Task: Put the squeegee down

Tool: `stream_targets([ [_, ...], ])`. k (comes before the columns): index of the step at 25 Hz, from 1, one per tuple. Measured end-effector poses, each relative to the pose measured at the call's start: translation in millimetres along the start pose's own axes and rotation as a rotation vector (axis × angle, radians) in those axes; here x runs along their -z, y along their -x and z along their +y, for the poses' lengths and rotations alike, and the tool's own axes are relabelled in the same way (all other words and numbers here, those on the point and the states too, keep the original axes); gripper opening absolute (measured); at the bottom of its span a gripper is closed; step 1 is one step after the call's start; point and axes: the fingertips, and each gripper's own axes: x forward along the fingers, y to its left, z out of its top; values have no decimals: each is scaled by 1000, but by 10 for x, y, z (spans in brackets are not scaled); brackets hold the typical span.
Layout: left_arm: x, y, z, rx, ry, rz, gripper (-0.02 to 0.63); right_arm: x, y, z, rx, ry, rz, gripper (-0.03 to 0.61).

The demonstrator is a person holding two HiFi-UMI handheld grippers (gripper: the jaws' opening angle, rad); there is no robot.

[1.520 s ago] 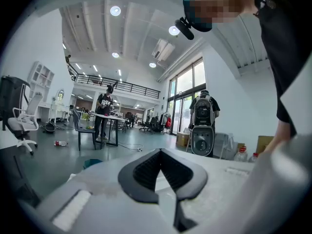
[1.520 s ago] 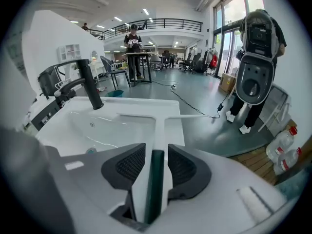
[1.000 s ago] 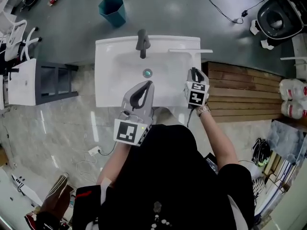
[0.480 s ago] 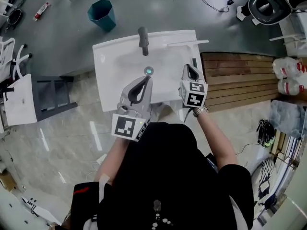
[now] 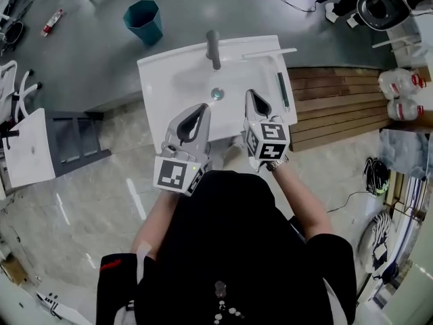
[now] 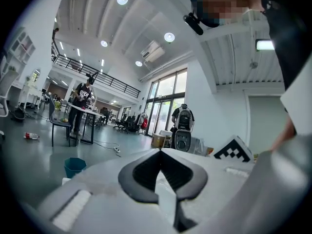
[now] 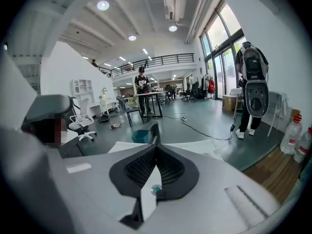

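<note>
Lying flat, the squeegee (image 5: pixel 282 90) rests along the right rim of the sink (image 5: pixel 162 80), right of centre in the head view's upper half. Just left of it, my right gripper (image 5: pixel 249 95) has its jaws pressed together on nothing, as does my left gripper (image 5: pixel 203 107). I'd draw both back without clipping the handle.

Squeegee (image 5: pixel 282 90) on the right edge of the sink (image 5: pixel 169 80), tap (image 5: pixel 214 48) at the sink's back, bin (image 5: pixel 143 19) behind on the floor (image 5: pixel 88 53), wooden boards (image 5: pixel 338 103) to the right

Black shirt (image 5: pixel 230 249), grey left tongs (image 5: pixel 203 106) and right tongs (image 5: pixel 248 93), black-white marker cubes (image 5: pixel 174 176).
</note>
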Motion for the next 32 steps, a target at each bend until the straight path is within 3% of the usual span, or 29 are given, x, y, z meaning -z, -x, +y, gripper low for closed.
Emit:
stream_targets([
  [7, -119, 334, 270, -14, -9, -27, 2, -409, 254, 585, -54, 23, -127, 3],
  [17, -515, 624, 400, -36, -26, -100, 2, -1001, 795, 1055, -112, 109, -304, 2],
  [26, -867, 819, 414, -38, -65, -167, 2, -1576, 1392, 1359, -157, 127, -482, 2],
  [32, -952, 868, 398, -32, -81, -187, 2, -1632, 1464, 1359, -147, 125, -508, 2],
])
